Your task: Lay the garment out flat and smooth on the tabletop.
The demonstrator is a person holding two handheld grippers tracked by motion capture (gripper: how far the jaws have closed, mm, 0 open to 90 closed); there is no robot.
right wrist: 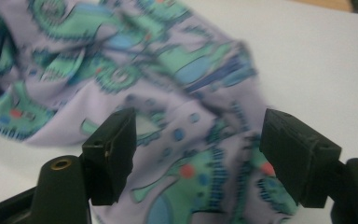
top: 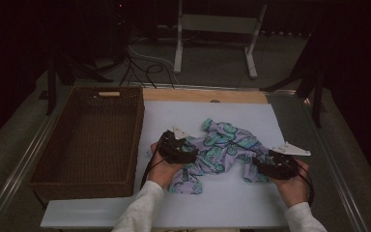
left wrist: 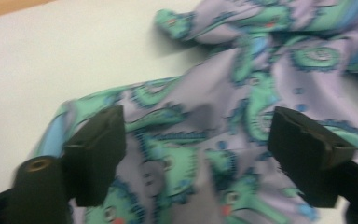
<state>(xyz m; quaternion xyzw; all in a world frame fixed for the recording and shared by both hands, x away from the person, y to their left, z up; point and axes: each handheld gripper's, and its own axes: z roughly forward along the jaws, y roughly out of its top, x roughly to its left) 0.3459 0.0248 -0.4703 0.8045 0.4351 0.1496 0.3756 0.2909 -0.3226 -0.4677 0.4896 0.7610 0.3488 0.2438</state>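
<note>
A crumpled lilac garment [top: 222, 150] with a teal and blue pattern lies in the middle of the white board [top: 251, 203]. My left gripper [top: 189, 151] is at its left edge, held in a hand. In the left gripper view the garment [left wrist: 214, 107] lies under and between wide-apart jaws of the left gripper [left wrist: 196, 149], which stands open. My right gripper [top: 260, 166] is at the garment's right end. In the right gripper view the cloth [right wrist: 168, 93] lies below the spread jaws of the right gripper [right wrist: 196, 154]; nothing is pinched.
A large brown wicker basket [top: 48, 169] stands left of the board, close to my left hand. A wooden strip [top: 203, 94] borders the board's far edge. Beyond the table are cables and a white stand [top: 217, 29] on the floor.
</note>
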